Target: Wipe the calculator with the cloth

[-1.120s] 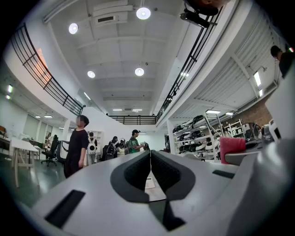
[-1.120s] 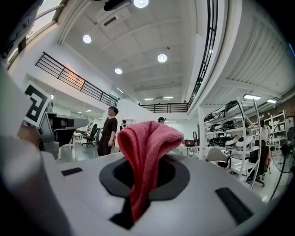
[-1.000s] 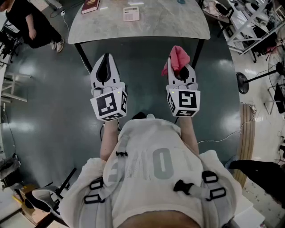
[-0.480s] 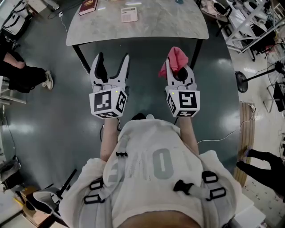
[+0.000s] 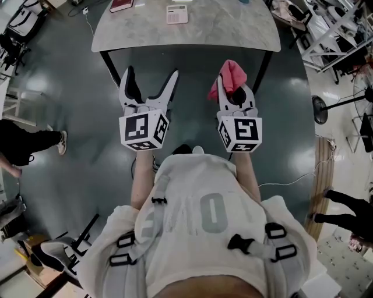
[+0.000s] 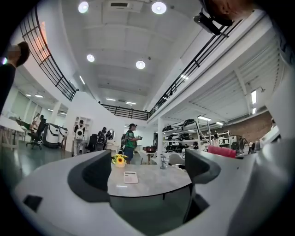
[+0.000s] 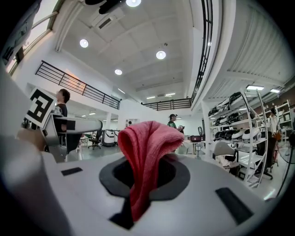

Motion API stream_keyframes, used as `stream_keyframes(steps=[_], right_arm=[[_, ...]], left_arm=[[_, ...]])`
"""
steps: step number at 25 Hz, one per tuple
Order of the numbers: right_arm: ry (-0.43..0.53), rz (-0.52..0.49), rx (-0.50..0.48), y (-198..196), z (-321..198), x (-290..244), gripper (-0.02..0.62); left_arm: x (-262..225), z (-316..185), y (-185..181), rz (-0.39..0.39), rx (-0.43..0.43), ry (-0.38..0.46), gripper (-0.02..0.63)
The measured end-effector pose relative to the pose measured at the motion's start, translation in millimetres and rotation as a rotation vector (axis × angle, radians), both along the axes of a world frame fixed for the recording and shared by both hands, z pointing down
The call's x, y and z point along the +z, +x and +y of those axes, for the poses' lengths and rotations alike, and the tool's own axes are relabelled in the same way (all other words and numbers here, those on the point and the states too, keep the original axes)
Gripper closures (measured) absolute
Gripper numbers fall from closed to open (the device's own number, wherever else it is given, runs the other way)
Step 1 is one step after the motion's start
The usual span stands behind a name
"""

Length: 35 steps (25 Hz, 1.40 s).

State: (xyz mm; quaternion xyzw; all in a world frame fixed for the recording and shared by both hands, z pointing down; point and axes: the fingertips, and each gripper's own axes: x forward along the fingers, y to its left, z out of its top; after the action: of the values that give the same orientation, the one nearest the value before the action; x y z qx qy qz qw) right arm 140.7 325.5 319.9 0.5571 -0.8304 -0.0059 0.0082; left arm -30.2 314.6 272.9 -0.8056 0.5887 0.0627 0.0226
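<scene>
Calculator [image 5: 176,14] (one) lies top centre of frame on the bench [image 5: 221,29], well apart from both claws. Left claw [image 5: 150,75] has just been opening, now wide, nothing between. Right claw [image 5: 234,86] clamps one pink cloth [image 5: 231,78].

The head view looks steeply down over the person [image 5: 204,233], with the grey marbled oval counter [image 5: 221,29] at its top edge. The left gripper view sits low behind the white jaws of the left gripper [image 5: 150,77], just opened wide with nothing between them. It faces level toward that same counter [image 6: 152,182], and both views catch the small white calculator [image 6: 131,177] on it. The right gripper view also faces level, with the pink-red cloth [image 7: 145,152] close before its lens.
</scene>
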Motion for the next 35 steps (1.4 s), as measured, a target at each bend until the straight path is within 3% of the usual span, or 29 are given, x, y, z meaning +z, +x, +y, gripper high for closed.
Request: stream_keyframes(steps=[9, 16, 22, 28, 35], right_arm=[[0.000, -0.003, -0.010, 0.8, -4.6, 0.3, 0.538], [-0.006, -0.035, -0.004, 5.9, -13.3, 1.9, 0.538], [-0.024, -0.036, -0.025, 6.3, -20.7, 7.6, 0.538], [-0.020, -0.041, -0.035, 3.8, -40.1, 4.1, 0.538], [0.032, -0.031, -0.038, 5.8, -83.8, -13.2, 0.538]], left_arm=[[-2.3, 0.3, -12.4, 0.046, -0.019, 0.004, 0.123], [-4.5, -5.8, -7.1, 0.014, -0.010, -0.005, 0.123], [-4.2, -10.1, -12.1, 0.045, -0.020, -0.011, 0.124], [-6.8, -30.1, -18.3, -0.031, -0.029, 0.000, 0.124], [-27.0, -74.9, -20.1, 0.016, -0.015, 0.049, 0.124]])
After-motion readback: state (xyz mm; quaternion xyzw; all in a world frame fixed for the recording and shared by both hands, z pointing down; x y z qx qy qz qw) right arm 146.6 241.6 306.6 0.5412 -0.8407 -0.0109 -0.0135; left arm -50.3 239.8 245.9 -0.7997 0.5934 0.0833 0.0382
